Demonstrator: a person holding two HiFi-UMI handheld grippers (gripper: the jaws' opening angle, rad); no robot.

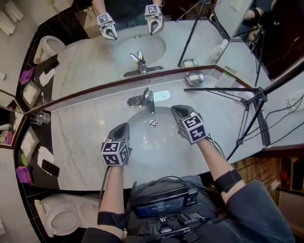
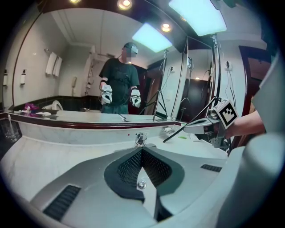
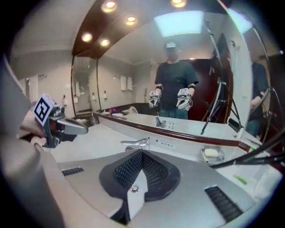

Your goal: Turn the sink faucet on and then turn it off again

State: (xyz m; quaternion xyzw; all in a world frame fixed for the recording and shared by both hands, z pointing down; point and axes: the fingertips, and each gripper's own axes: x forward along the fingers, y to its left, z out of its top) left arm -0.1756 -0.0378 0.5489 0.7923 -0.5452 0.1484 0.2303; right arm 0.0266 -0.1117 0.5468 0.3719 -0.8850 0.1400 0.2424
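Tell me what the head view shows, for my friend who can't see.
The left gripper and right gripper, fingers closed and empty, hover over a white sink. A chrome faucet stands behind them, in front of a big mirror.

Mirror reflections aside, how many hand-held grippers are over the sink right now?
2. The left hand-held gripper is at the left rim of the basin; the right hand-held gripper is at its right rim, beside the faucet. Both are shut, holding nothing. None seems hidden.

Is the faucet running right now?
Off, it seems: in the head view no stream falls from the faucet into the sink, and the right gripper view shows none either.
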